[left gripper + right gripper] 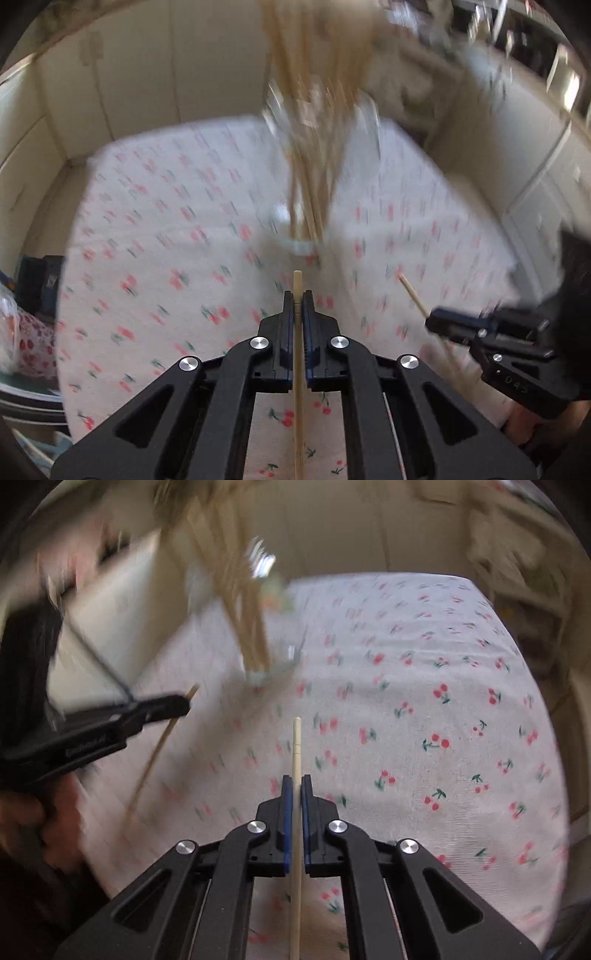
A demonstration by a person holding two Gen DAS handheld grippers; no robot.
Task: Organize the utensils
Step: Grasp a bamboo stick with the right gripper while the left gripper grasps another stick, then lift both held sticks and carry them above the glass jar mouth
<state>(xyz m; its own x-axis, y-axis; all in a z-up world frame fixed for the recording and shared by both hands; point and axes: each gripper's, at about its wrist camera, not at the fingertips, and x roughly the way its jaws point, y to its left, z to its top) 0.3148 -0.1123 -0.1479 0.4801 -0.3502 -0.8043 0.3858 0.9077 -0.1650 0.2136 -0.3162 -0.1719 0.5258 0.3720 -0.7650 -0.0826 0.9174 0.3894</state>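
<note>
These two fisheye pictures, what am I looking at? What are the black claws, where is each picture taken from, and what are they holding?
The black claws are hand-held two-finger grippers, one in each of a person's hands; no robot arm is involved. Each carries a camera looking forward along its fingers.

The left wrist view shows the left gripper closed on a wooden chopstick, with the right gripper at the side. The right wrist view shows the right gripper's own chopstick pinched between its fingers.

Below lies a white cherry-print tablecloth. On it stands a clear glass, blurred by motion, holding a bundle of chopsticks.
</note>
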